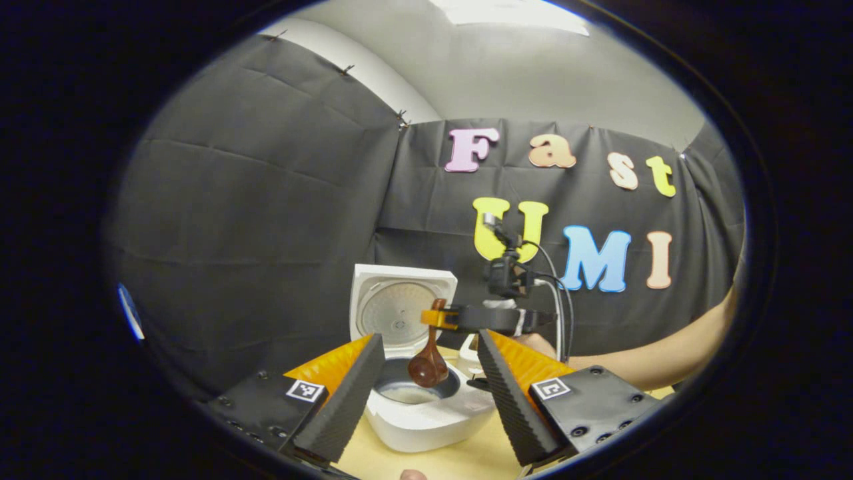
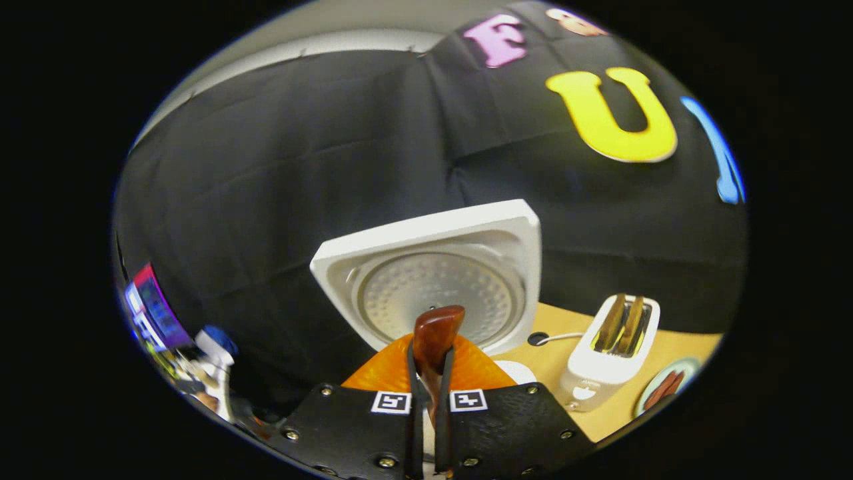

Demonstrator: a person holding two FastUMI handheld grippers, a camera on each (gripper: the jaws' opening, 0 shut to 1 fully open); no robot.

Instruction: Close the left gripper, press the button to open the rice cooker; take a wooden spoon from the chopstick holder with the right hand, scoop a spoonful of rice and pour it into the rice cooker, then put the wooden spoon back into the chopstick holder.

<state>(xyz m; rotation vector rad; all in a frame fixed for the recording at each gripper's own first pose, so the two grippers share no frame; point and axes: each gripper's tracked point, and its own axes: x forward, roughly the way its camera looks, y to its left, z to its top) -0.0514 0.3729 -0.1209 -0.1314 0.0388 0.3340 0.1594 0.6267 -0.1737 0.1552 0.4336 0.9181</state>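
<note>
Wide-open jaws on the left gripper (image 1: 426, 393) frame the white rice cooker (image 1: 426, 417), lid up. Right gripper (image 2: 426, 400) has its jaws clamped on the wooden spoon (image 1: 428, 363), bowl hanging down over the cooker's open pot. Toaster (image 2: 610, 357) stands on the surface (image 2: 553, 353) beside the cooker.

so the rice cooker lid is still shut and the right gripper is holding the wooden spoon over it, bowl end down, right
Not quite: the rice cooker lid is open, standing upright behind the pot, as the left gripper view shows. The rest holds: the right gripper is shut on the wooden spoon, which hangs bowl end down over the open pot.
</note>
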